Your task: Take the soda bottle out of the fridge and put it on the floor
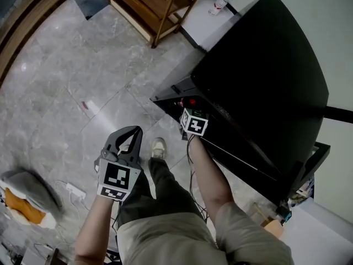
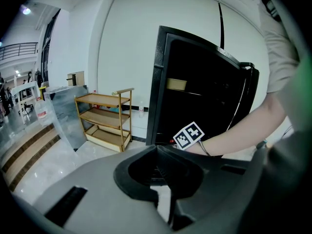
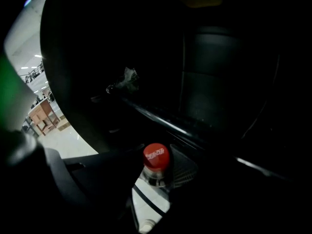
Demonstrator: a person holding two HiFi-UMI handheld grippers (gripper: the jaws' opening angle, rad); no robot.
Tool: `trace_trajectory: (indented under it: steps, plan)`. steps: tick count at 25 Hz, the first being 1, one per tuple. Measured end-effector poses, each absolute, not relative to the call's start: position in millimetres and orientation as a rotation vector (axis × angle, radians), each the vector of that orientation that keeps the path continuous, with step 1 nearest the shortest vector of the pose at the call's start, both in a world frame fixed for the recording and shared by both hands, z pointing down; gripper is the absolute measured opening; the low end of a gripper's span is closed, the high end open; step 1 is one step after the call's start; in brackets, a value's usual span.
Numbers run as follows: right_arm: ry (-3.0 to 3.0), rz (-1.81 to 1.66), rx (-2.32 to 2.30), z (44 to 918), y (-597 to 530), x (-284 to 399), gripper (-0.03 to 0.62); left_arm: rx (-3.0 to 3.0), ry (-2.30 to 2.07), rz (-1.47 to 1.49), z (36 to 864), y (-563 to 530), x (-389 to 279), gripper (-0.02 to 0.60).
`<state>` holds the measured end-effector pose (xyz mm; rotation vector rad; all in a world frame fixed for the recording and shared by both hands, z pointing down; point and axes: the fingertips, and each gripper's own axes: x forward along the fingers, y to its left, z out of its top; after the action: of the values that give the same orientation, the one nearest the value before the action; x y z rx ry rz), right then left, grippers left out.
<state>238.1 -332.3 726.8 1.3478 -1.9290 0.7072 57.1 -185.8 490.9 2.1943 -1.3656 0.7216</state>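
Observation:
The soda bottle (image 3: 156, 161) with its red cap stands inside the dark fridge (image 1: 265, 76), low on the open side. My right gripper (image 3: 157, 175) reaches in, one jaw on each side of the bottle's neck just under the cap, with no gap showing. In the head view only its marker cube (image 1: 194, 123) and the forearm show, and a red cap (image 1: 192, 101) peeks out just beyond the cube. My left gripper (image 1: 133, 131) hangs over the floor to the left of the fridge, its tips touching and nothing held. Its tips (image 2: 158, 149) point toward the fridge.
A wooden shelf rack (image 1: 154, 4) stands at the back, and a small water bottle (image 1: 219, 4) lies next to the wall. A power strip (image 1: 74, 190) and a grey and orange bundle (image 1: 27, 197) lie on the grey tiled floor at left. The person's shoe (image 1: 159, 147) is between the grippers.

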Motion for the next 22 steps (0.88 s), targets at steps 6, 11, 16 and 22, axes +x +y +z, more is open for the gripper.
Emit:
trace_trajectory:
  steps: [6,11,16,22]
  plan:
    - [-1.934,0.674,1.285,723.1,-322.6,240.2,0.127,2.208,-1.350,0.734,488.4,-180.3,59.4,0.006]
    - [-1.933,0.670,1.254,712.4,-304.9,247.5,0.126,2.201,-1.341,0.741,484.1,-171.3,55.5,0.006]
    - [-1.989,0.615,1.167,668.7,-289.9,238.7,0.126,2.204,-1.341,0.760,468.3,-163.0,48.2,0.006]
    - [-2.047,0.499,1.019,602.6,-272.8,214.4,0.124,2.200,-1.380,0.744,438.3,-148.3,31.1,0.006]
